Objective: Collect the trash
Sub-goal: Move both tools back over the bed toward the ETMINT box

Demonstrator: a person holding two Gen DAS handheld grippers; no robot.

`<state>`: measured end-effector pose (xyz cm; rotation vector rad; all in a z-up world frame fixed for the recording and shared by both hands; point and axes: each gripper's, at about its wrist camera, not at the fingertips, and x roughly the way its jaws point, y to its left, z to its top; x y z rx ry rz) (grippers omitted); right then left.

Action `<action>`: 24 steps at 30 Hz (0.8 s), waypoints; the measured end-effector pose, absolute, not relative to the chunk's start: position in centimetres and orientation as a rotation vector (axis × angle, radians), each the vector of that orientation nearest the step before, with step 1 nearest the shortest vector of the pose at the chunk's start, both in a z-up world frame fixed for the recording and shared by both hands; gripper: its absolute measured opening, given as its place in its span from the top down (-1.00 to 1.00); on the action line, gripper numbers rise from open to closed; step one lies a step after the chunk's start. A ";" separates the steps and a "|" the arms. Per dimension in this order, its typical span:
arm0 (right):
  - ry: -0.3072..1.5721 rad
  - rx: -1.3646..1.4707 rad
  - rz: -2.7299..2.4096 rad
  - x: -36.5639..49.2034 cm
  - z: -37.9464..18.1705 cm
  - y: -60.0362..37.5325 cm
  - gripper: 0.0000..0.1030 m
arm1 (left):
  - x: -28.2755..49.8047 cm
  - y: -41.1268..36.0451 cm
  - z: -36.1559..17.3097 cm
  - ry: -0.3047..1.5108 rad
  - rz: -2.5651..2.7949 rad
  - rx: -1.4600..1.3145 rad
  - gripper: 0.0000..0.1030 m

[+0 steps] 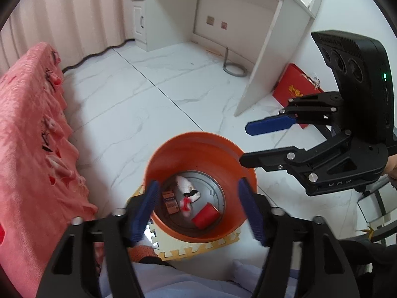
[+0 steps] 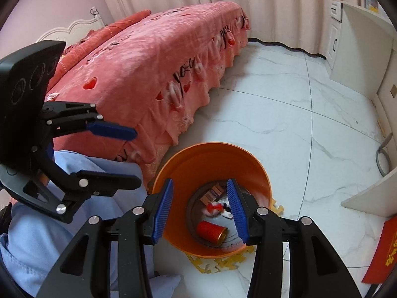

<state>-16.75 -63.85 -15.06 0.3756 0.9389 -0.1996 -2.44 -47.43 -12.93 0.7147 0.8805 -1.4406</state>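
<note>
An orange bin (image 1: 198,149) stands on the floor on a yellow foam mat (image 1: 198,248); it also shows in the right wrist view (image 2: 211,159). Inside lie a red can (image 1: 205,215) (image 2: 211,229), a small brown box (image 1: 170,202) (image 2: 211,193) and crumpled white and red scraps (image 1: 189,193) (image 2: 215,208). My left gripper (image 1: 201,211) is open and empty above the bin's near rim; it also shows in the right wrist view (image 2: 131,159). My right gripper (image 2: 201,211) is open and empty over the bin; in the left wrist view (image 1: 245,144) it hangs right of the bin.
A bed with a pink cover (image 2: 148,74) stands close left of the bin. A white desk (image 1: 248,12) stands at the back. A red packet (image 1: 297,92) leans by the desk leg. A grey hose (image 1: 230,67) lies under the desk. White marble floor (image 1: 139,94) lies around the bin.
</note>
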 end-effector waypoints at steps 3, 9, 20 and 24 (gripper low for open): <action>0.924 0.370 -0.191 -16.7 -14.0 -63.0 0.08 | -2.4 -46.4 -11.9 0.874 -1.430 0.699 -0.43; 0.904 0.329 -0.148 -16.0 -11.5 -60.5 -0.21 | -1.9 -43.2 -10.0 0.825 -1.371 0.694 -0.70; 0.836 0.231 -0.007 -11.9 -5.8 -52.8 -0.55 | 0.3 -34.0 -5.3 0.789 -1.163 0.585 -0.85; 0.823 0.193 0.084 -9.3 -4.4 -48.9 -0.55 | 1.1 -29.4 -4.2 0.793 -1.066 0.530 -0.85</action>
